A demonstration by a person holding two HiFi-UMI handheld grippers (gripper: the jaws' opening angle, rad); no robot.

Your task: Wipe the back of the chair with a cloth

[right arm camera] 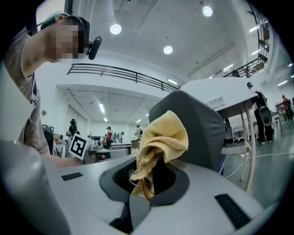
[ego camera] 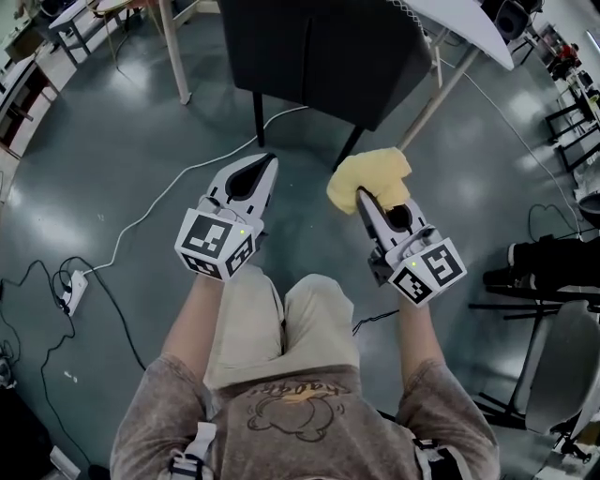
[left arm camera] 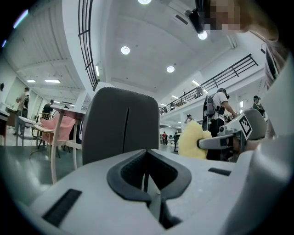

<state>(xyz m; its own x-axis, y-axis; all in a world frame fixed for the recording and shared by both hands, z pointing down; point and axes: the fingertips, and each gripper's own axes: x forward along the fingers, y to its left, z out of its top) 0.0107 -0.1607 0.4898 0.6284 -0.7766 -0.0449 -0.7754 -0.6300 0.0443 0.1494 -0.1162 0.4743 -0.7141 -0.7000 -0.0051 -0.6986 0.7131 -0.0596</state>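
Observation:
The dark grey chair (ego camera: 328, 52) stands just ahead of me, its back (left arm camera: 121, 124) filling the left gripper view and showing behind the cloth in the right gripper view (right arm camera: 197, 133). A crumpled yellow cloth (ego camera: 368, 178) hangs from my right gripper (ego camera: 364, 199), which is shut on it; the cloth (right arm camera: 158, 147) bunches above the jaws. The cloth is a short way from the chair's back, not touching. My left gripper (ego camera: 265, 161) is shut with nothing in it, pointing at the chair's lower edge. The cloth (left arm camera: 193, 140) also shows at the right of the left gripper view.
A white table (ego camera: 469, 28) with slanted legs stands to the right of the chair. A white cable (ego camera: 169, 202) runs over the grey floor to a power strip (ego camera: 70, 291) at left. A black stand (ego camera: 548, 267) is at right. People stand far off (left arm camera: 218, 112).

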